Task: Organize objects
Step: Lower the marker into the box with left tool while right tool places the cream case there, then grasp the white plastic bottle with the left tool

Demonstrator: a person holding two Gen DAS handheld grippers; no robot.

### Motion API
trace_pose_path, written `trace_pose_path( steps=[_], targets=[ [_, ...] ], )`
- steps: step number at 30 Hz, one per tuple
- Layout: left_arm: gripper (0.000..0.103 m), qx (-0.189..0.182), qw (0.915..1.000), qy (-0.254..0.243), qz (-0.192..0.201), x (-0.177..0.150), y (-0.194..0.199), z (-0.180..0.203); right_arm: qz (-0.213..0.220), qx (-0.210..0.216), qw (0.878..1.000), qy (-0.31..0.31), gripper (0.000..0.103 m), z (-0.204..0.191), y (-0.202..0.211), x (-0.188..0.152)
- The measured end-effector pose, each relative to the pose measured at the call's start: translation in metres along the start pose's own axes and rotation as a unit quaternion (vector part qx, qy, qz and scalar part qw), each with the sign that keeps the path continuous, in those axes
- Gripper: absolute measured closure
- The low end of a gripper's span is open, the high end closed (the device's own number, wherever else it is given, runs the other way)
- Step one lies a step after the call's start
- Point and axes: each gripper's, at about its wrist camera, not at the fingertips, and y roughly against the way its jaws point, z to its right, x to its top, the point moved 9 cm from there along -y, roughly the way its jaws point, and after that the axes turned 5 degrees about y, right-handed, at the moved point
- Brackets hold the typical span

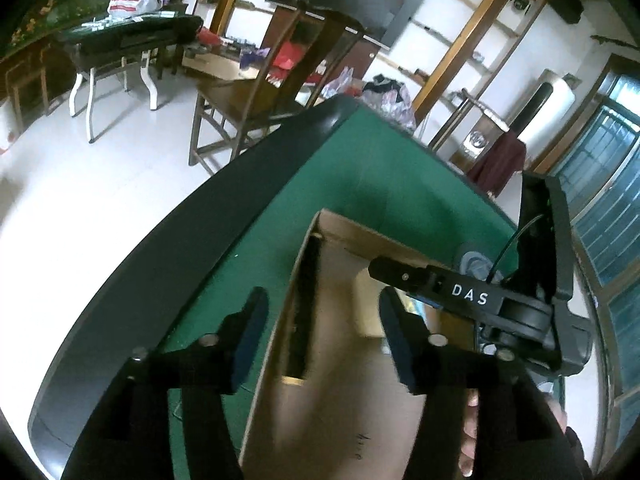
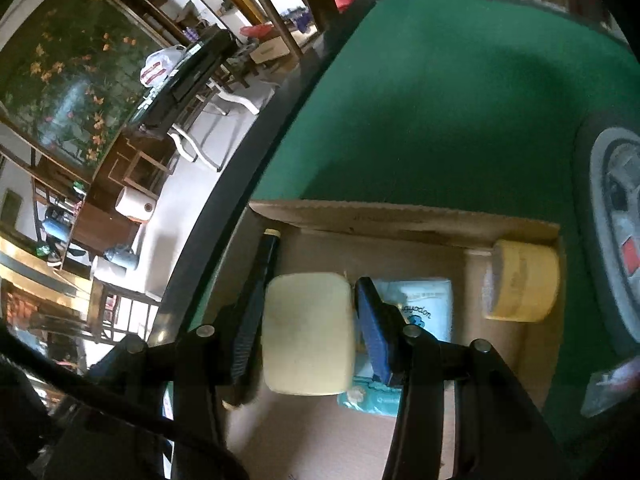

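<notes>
An open cardboard box [image 2: 400, 216] lies on the green felt table [image 2: 440, 100]. My right gripper [image 2: 310, 294] is shut on a pale yellow block [image 2: 308, 336] and holds it low over the box. Inside the box are a light blue tissue pack [image 2: 428, 304], a yellow tape roll [image 2: 520, 284] in the far right corner, and a long black stick [image 2: 266, 264] along the left wall. My left gripper [image 1: 324, 304] stands open above the box [image 1: 344, 228], with nothing between its pads. The black stick [image 1: 308, 292] lies below it. One of the right gripper's fingers [image 1: 404, 276] reaches in from the right.
The table's black padded rim [image 1: 180, 220] runs along the box's left side. A round grey object [image 2: 616, 232] sits on the felt to the right of the box. A wooden chair [image 1: 256, 92] stands off the far corner. A second table [image 1: 132, 32] with a bag is further back.
</notes>
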Motion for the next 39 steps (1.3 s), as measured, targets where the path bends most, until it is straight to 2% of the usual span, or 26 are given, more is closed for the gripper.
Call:
trace_pose_path(
  steps=[6,10,12,13,14,15,16,18,20,23,25,27,32,34,36,37,39],
  targets=[
    [0.046,-0.013,0.9998,-0.012,0.012,-0.004,0.014,0.025,0.033,-0.01,0.999,0.035,0.057,0.001,0.051,-0.006],
    [0.044,-0.027,0.999,-0.034,0.01,-0.016,0.02,0.046,0.07,-0.039,0.994,0.08,0.057,0.008,0.105,-0.017],
    [0.044,-0.039,0.9978,-0.053,0.005,-0.026,0.023,0.064,0.102,-0.075,0.987,0.102,0.056,0.022,0.141,-0.026],
    [0.044,-0.047,0.9968,-0.064,0.002,-0.031,0.023,0.074,0.127,-0.096,0.981,0.112,0.052,0.031,0.163,-0.033],
    [0.044,-0.057,0.9952,-0.079,-0.003,-0.04,0.024,0.087,0.147,-0.112,0.976,0.118,0.038,0.037,0.18,-0.036],
    [0.044,-0.064,0.994,-0.089,-0.007,-0.045,0.023,0.095,0.174,-0.136,0.968,0.121,0.018,0.048,0.2,-0.041],
    [0.043,-0.075,0.9912,-0.108,-0.016,-0.056,0.02,0.111,0.202,-0.165,0.958,0.121,0.014,0.065,0.22,-0.05],
    [0.043,-0.085,0.9872,-0.131,-0.029,-0.072,0.015,0.136,0.212,-0.203,0.95,0.107,0.014,0.099,0.238,-0.064],
    [0.043,-0.093,0.9806,-0.165,-0.051,-0.097,0.004,0.169,0.19,-0.232,0.952,0.061,0.014,0.145,0.247,-0.08],
    [0.043,-0.094,0.9704,-0.208,-0.08,-0.127,-0.015,0.202,0.194,-0.186,0.963,-0.028,0.014,0.204,0.255,-0.106],
    [0.043,-0.093,0.9601,-0.246,-0.096,-0.156,-0.028,0.229,0.209,-0.174,0.96,-0.067,0.014,0.233,0.26,-0.12],
    [0.043,-0.094,0.9479,-0.289,-0.096,-0.18,-0.037,0.256,0.223,-0.18,0.954,-0.086,0.014,0.255,0.266,-0.132],
    [0.043,-0.059,0.8943,-0.442,-0.041,-0.214,-0.059,0.304,0.252,-0.173,0.945,-0.116,0.014,0.29,0.277,-0.144],
    [0.044,-0.03,0.8767,-0.478,-0.041,-0.225,-0.077,0.312,0.261,-0.16,0.943,-0.132,0.014,0.302,0.279,-0.147],
    [0.044,-0.025,0.871,-0.484,-0.082,-0.24,-0.092,0.312,0.26,-0.145,0.943,-0.146,0.014,0.309,0.279,-0.149],
    [0.044,-0.018,0.8698,-0.485,-0.089,-0.244,-0.096,0.31,0.259,-0.137,0.944,-0.152,0.014,0.312,0.28,-0.15],
    [0.046,-0.011,0.8643,-0.497,-0.079,-0.249,-0.096,0.309,0.264,-0.13,0.943,-0.156,0.014,0.314,0.284,-0.151]
  ],
)
